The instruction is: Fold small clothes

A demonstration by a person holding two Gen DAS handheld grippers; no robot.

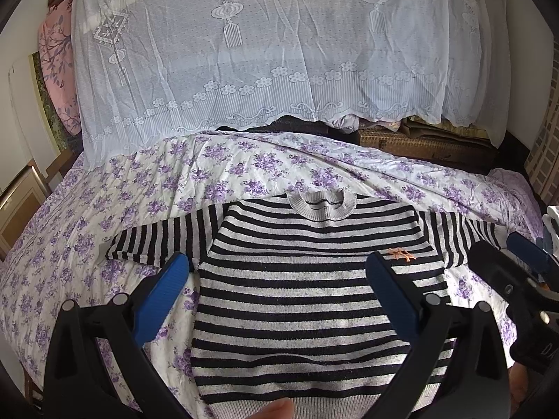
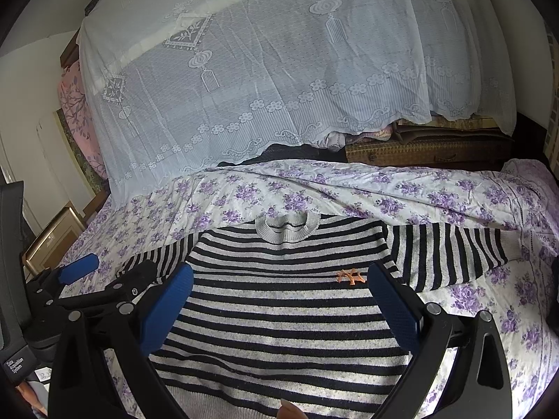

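Note:
A small black-and-grey striped sweater (image 1: pixel 297 296) lies flat, front up, on the floral bedsheet (image 1: pixel 70 244), grey collar (image 1: pixel 323 204) at the far end and both sleeves spread sideways. It has a small orange logo (image 1: pixel 401 254) on the chest. My left gripper (image 1: pixel 279 269) is open, hovering over the sweater's lower body. In the right wrist view the sweater (image 2: pixel 279 314) lies the same way, its logo (image 2: pixel 351 276) near the right pad. My right gripper (image 2: pixel 279 272) is open above the sweater's lower body. The left gripper's blue pad (image 2: pixel 78 272) shows at the left edge.
A white lace curtain (image 1: pixel 262 52) hangs behind the bed. A woven wicker trunk (image 1: pixel 419 143) stands at the back right. A pink floral cloth (image 1: pixel 56 70) hangs at the far left. A wooden cabinet (image 1: pixel 17 202) stands left of the bed. The right gripper (image 1: pixel 524 279) shows at the right edge.

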